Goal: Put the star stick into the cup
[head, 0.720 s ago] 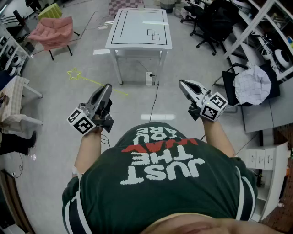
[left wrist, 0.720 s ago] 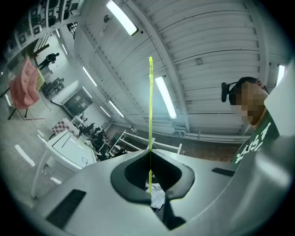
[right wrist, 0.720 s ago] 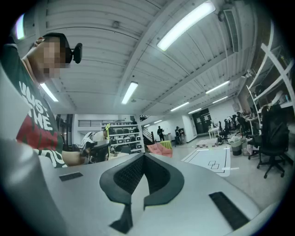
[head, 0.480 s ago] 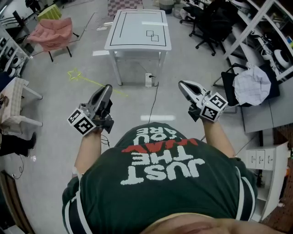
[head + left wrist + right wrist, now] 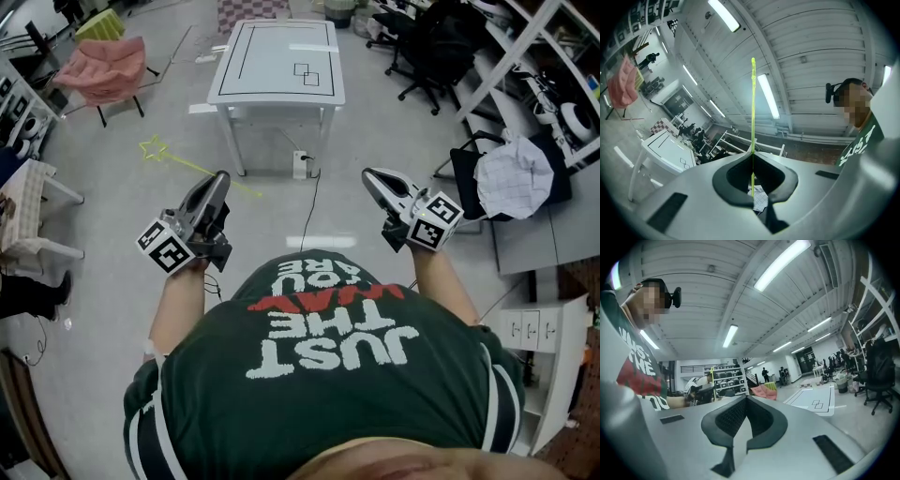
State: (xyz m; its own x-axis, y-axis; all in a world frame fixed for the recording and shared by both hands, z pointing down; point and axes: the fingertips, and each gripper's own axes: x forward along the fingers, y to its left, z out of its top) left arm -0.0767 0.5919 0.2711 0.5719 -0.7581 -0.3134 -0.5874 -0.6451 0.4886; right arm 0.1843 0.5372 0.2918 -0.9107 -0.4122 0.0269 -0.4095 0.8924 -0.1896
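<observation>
My left claw [image 5: 221, 178] is clamped shut on the star stick [image 5: 753, 103], held in the air short of the white table's [image 5: 272, 56] near edge, right claw [image 5: 368, 174] is closed and empty, no cup in any view, so I judge insertion not started.

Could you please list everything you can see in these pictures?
star stick: one, yellow-green, clamped in the left gripper, star end out over the floor
table: one, white with black lines, ahead
chair: one, draped in pink, far left
office chairs: several, black, upper right
checked cloth: one, white, right
cup: none seen
shirt: one, dark green, on the person
left gripper: one, grey, shut on the stick
right gripper: one, grey, shut, empty
</observation>
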